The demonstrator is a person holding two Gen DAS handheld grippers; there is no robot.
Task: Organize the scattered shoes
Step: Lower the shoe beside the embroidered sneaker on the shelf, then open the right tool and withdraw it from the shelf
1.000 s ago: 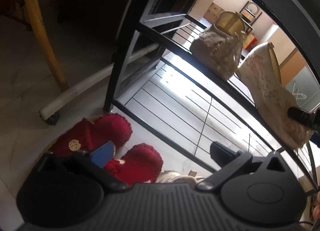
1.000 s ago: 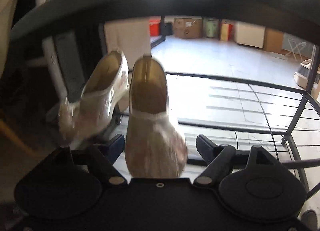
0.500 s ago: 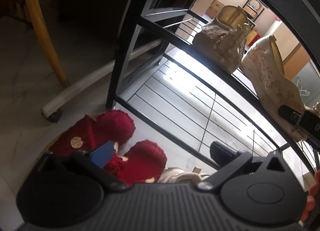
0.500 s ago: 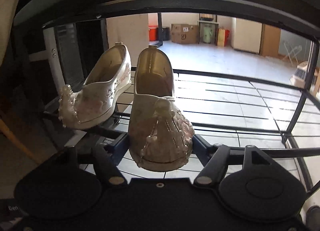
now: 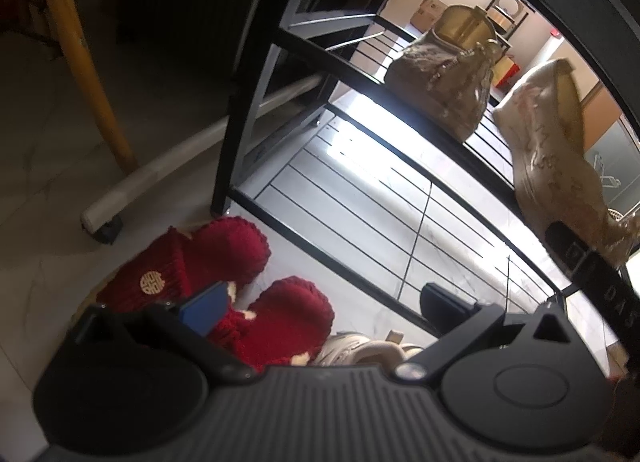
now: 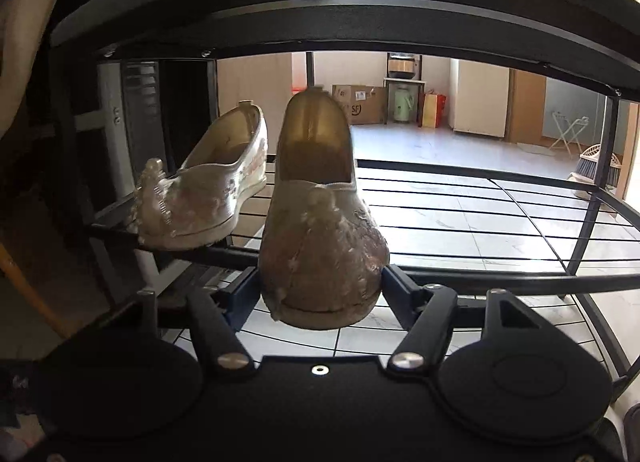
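Note:
My right gripper (image 6: 322,290) is shut on the toe of a beige embroidered shoe (image 6: 320,222). That shoe rests on the black rack's wire shelf (image 6: 480,278), its toe hanging over the front bar. Its mate (image 6: 208,198) stands just to the left on the same shelf. In the left wrist view both shoes (image 5: 444,82) (image 5: 560,166) show on that shelf from below. My left gripper (image 5: 320,302) is open and empty, low over two red knitted slippers (image 5: 224,254) (image 5: 288,318) on the floor before the rack. A white sneaker (image 5: 360,350) lies partly hidden under it.
The rack's front post (image 5: 240,102) stands just behind the slippers, and its top board (image 6: 320,2) hangs over the shelf. A yellow chair leg (image 5: 84,62) and a white bar on a caster (image 5: 180,158) are at the left. Cardboard boxes (image 6: 360,106) sit far behind.
The right gripper has carried the beige shoe in beside its mate and set it level on the shelf. The left gripper has only drifted slightly, staying open over the red slippers.

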